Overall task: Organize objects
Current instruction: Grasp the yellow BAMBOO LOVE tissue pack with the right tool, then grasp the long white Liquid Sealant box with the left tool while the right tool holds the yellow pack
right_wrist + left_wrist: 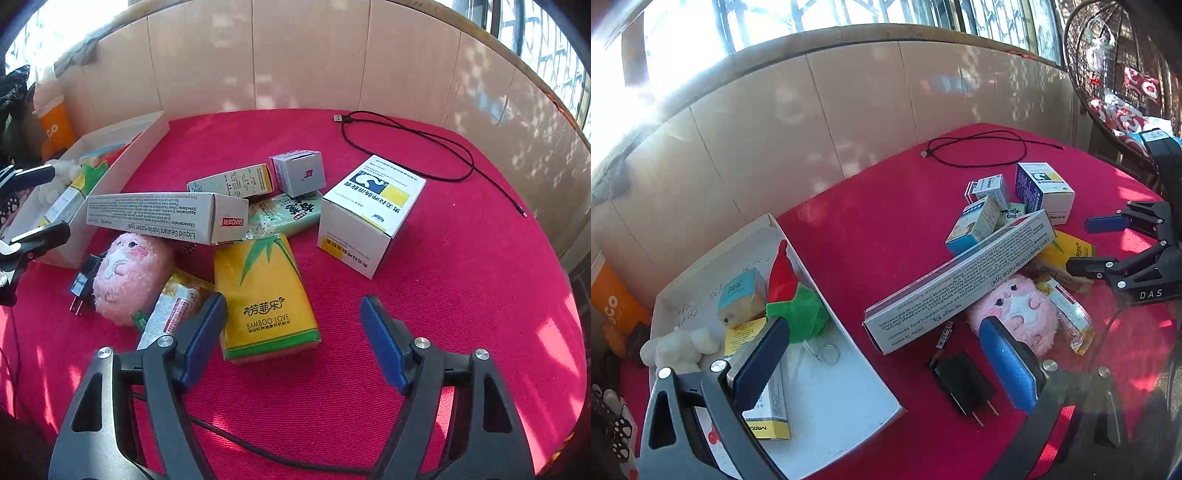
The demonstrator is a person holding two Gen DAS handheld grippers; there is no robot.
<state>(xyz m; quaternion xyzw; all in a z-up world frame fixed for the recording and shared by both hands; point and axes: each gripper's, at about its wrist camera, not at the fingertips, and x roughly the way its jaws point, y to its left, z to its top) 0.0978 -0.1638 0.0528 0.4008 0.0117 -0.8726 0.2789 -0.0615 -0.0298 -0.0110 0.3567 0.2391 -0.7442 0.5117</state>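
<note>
Evidently sorting is midway: both hand-held grippers, left (pixel 882 358) and right (pixel 291 339), gape with nothing held. Loose boxes, a pink plush (pixel 129 280) and a yellow tissue pack (pixel 264 295) crowd the red bench (pixel 461 295); the white tray (pixel 846 384) is part-filled. Next, the right likely straddles the tissue pack.

A long grey carton (pixel 168 218) read "Liquid Sealant (nitrile-rubber type)" and "SANO"; a yellow tissue pack (pixel 264 295) read "BAMBOO LOVE"; the right gripper (pixel 1087 245) bore "DAS".
</note>
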